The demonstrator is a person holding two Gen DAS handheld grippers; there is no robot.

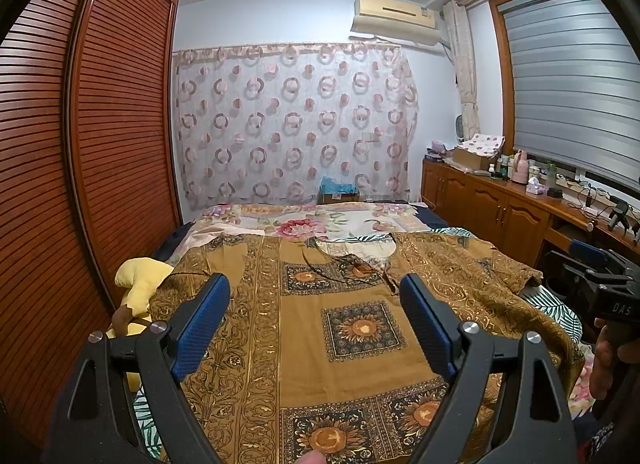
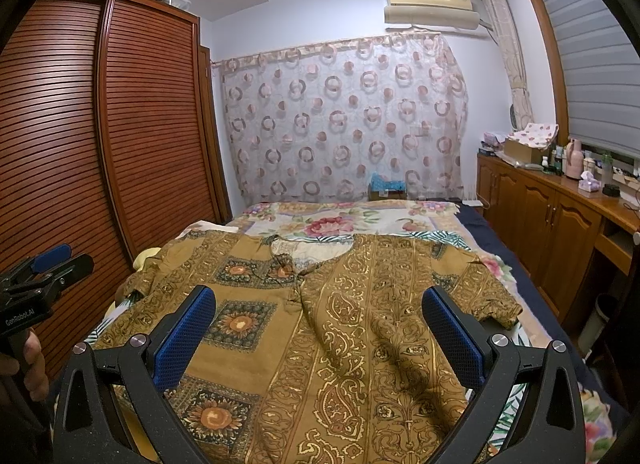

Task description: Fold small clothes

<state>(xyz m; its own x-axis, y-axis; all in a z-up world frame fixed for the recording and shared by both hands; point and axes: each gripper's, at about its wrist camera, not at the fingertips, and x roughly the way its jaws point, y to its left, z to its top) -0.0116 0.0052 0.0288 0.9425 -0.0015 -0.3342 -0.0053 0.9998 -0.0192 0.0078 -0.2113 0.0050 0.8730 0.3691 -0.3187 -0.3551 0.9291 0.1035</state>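
Item: brown patterned shirt (image 1: 352, 328), gold scrollwork and sunflower squares. It lies spread flat on the bed (image 1: 320, 220), neckline toward the far curtain (image 1: 292, 124), both short sleeves out to the sides.

Your left tool (image 1: 314, 296): fingers spread wide, holding nothing, poised above the shirt's left half.

Your right tool (image 2: 318, 308): fingers likewise apart, nothing held, above the shirt's right half.

Also present: yellow plush toy (image 1: 138, 284) beside the left sleeve; louvred wardrobe (image 1: 80, 144); wooden worktop (image 2: 560, 192) along the window.
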